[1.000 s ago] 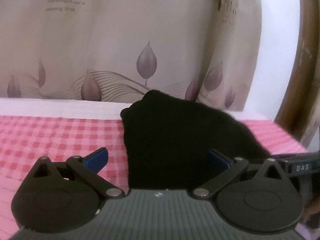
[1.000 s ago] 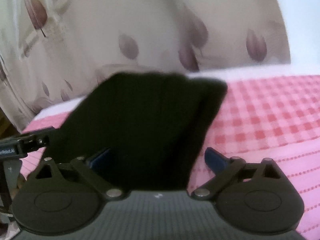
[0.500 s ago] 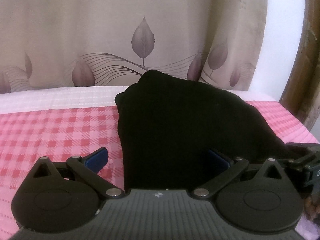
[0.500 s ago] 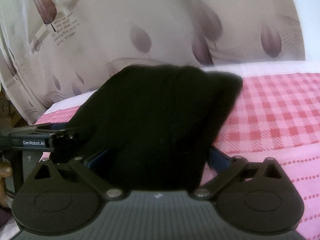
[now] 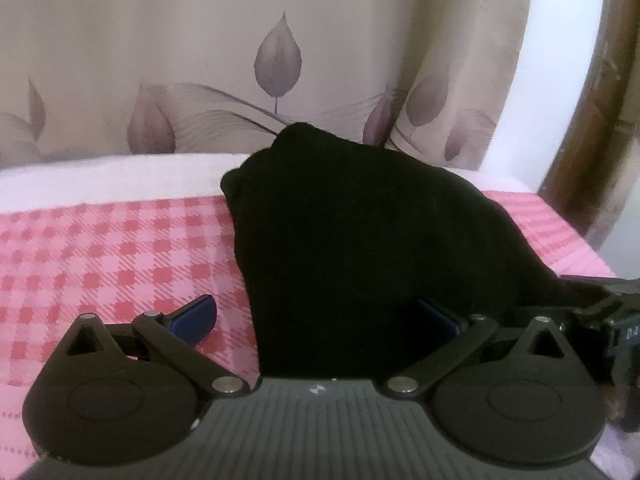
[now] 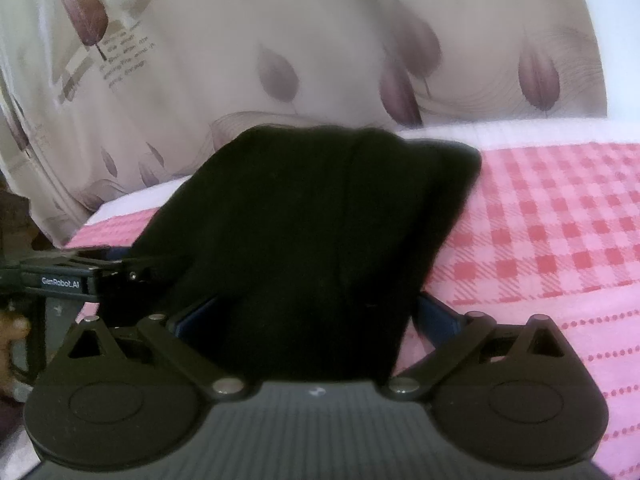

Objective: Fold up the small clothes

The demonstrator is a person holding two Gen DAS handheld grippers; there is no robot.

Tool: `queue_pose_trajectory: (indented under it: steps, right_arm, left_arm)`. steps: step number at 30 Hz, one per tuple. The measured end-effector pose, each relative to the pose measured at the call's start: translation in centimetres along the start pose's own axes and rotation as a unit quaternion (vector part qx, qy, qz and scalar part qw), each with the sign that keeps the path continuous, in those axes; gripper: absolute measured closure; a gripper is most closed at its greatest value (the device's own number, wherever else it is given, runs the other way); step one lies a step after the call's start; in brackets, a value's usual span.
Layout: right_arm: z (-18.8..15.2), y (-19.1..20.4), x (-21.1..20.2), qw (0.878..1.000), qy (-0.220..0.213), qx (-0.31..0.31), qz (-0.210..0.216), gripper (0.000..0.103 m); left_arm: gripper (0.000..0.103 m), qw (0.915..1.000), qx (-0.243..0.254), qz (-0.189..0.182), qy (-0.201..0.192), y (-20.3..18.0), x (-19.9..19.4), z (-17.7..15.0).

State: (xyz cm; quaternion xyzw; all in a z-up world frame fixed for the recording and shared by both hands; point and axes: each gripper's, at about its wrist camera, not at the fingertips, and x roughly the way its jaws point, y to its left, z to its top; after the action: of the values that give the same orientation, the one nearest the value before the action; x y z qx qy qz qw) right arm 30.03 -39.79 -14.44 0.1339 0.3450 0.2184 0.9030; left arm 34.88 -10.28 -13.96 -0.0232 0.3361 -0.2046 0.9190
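Observation:
A black garment (image 5: 360,232) lies bunched on the pink checked bedcover (image 5: 100,256). In the left wrist view my left gripper (image 5: 316,316) is open, its blue pads (image 5: 192,316) spread wide, and the near end of the cloth sits between them. The right pad is partly hidden by the cloth. In the right wrist view the same black garment (image 6: 312,232) fills the middle, and my right gripper (image 6: 296,320) is open around its near edge. Both grippers are close together at the cloth, the left one's body (image 6: 60,280) showing at the right view's left edge.
A beige curtain with purple leaves (image 5: 276,60) hangs right behind the bed. A brown wooden frame (image 5: 592,120) stands at the far right. A white strip of bedding (image 5: 100,176) runs along the back. A person's hand (image 6: 12,332) shows at the left edge.
Both cameras have shifted relative to the bed, and the black garment now looks larger and nearer in both views. The fingers of both grippers stay equally spread.

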Motion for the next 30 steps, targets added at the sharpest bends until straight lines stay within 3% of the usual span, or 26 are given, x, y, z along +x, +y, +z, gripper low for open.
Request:
queue_pose_trajectory:
  steps: [4, 9, 11, 12, 13, 14, 19, 24, 30]
  right_arm:
    - [0.8, -1.8, 0.2, 0.998, -0.002, 0.056, 0.043, 0.000]
    - [1.7, -1.4, 1.8, 0.997, 0.004, 0.048, 0.066, 0.000]
    - [2.0, -1.2, 2.3, 0.996, 0.008, 0.045, 0.071, 0.012]
    - [2.1, -1.3, 2.5, 0.996, 0.008, 0.052, 0.069, 0.034]
    - [2.2, -1.7, 2.7, 0.995, 0.009, 0.067, 0.073, 0.050]
    - [2.0, -2.0, 2.7, 0.993, 0.009, 0.086, 0.085, 0.051]
    - [1.4, -1.4, 2.2, 0.988, -0.018, 0.121, 0.092, 0.060]
    - [1.3, -0.3, 1.2, 0.982, -0.039, 0.145, 0.113, 0.063]
    - [0.8, 3.8, -0.5, 0.976, -0.056, 0.152, 0.148, 0.063]
  left_arm:
    - [0.000, 0.9972, -0.012, -0.071, 0.019, 1.8, 1.3, 0.5]
    - [0.002, 0.9905, 0.007, -0.135, 0.024, 2.2, 3.0, 1.4]
    - [0.009, 0.9888, 0.006, -0.147, 0.023, 2.2, 3.4, 1.7]
    - [0.023, 0.9877, 0.001, -0.155, 0.023, 2.2, 3.5, 1.8]
    - [0.035, 0.9868, -0.008, -0.160, 0.022, 2.5, 3.5, 1.7]
    - [0.038, 0.9857, -0.020, -0.166, 0.022, 2.7, 3.4, 1.6]
    - [0.056, 0.9875, -0.029, -0.155, -0.002, 2.5, 2.1, 1.0]
    - [0.059, 0.9904, -0.015, -0.136, -0.020, 1.8, -0.2, 1.0]
    - [0.059, 0.9910, -0.026, -0.126, -0.035, 2.9, -5.4, 0.7]
